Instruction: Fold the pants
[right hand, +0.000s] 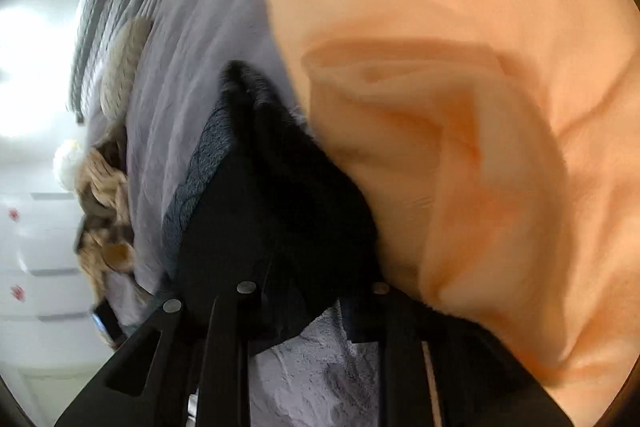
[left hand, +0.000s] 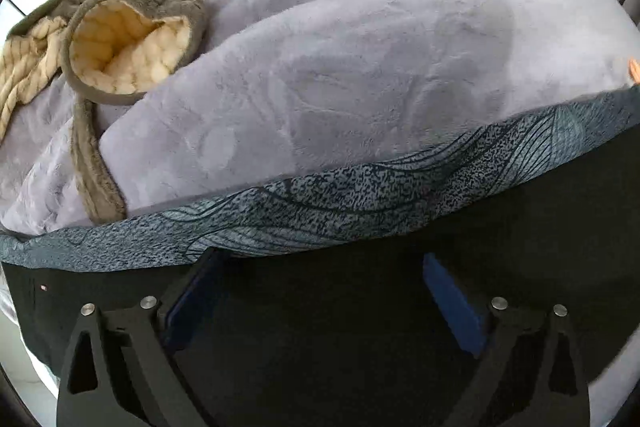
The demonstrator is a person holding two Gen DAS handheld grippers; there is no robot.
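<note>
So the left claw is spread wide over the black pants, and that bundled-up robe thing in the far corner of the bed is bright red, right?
Not red. The left wrist view shows the robe is grey-brown with a cream lining. The rest holds: the left gripper is spread wide over the black pants on the bed.

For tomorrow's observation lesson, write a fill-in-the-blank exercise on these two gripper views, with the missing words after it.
1. The left hand-held gripper has its jaws ___.
2. The pads on its fingers are coloured ___.
3. The black pants lie on a plush blanket coloured ___.
4. The cloth beside the right hand-held gripper is ___.

Missing words: open; blue; lilac; orange
</note>
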